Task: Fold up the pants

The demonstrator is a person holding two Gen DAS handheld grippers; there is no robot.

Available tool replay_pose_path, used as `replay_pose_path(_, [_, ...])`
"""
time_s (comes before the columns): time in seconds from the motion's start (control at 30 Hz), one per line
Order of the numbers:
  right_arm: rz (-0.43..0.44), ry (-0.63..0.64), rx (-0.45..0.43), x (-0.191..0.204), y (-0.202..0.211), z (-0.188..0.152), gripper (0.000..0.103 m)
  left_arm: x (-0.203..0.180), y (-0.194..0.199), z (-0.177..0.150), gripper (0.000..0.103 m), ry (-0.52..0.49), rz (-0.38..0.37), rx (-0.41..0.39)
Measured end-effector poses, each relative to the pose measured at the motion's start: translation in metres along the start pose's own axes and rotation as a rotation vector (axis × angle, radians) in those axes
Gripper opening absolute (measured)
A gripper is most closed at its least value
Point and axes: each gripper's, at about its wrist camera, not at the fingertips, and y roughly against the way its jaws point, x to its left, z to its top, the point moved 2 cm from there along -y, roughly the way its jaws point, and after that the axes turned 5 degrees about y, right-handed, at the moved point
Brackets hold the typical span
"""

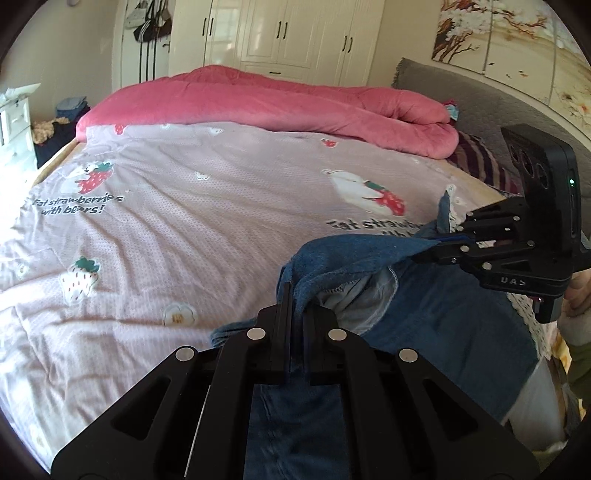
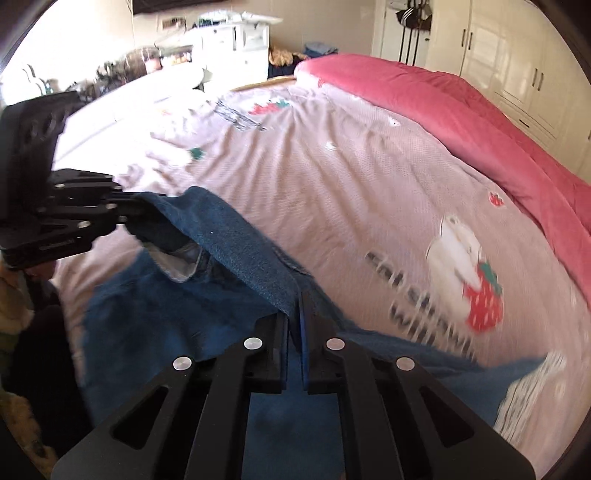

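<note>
Blue denim pants [image 1: 436, 314] hang off the near edge of a bed, their waistband lifted and stretched between both grippers. My left gripper [image 1: 295, 295] is shut on one end of the waistband; it also shows in the right wrist view [image 2: 147, 210]. My right gripper [image 2: 295, 295] is shut on the other end; it shows in the left wrist view [image 1: 439, 240]. The pale inner lining [image 1: 354, 299] of the pants shows below the stretched band. The pants [image 2: 177, 325] fall below both grippers, and their legs are out of view.
The bed has a pink sheet [image 1: 184, 221] with bear and strawberry prints. A rolled pink quilt [image 1: 266, 99] lies along its far side. A grey headboard [image 1: 461, 103] is on the right. White wardrobes [image 1: 288, 33] and a white dresser [image 2: 236, 37] stand beyond.
</note>
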Motion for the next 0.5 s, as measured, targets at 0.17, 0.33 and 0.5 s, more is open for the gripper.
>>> replay_pose_path(0.17, [0.02, -0.026, -0.033, 0.045, 0.031, -0.035, 0.004, -0.015, 0.034, -0.035, 0.0, -0.017, -0.017, -0.012])
replay_pose_path(0.33, [0.076, -0.039, -0.023, 0.094, 0.037, -0.068, 0.004, -0.017, 0.054, -0.078, 0.0, -0.006, -0.013, 0.026])
replay_pose_path(0.5, [0.118, -0.077, 0.014, 0.119, 0.027, -0.094, 0.004, -0.015, 0.063, -0.103, 0.0, 0.028, -0.015, 0.06])
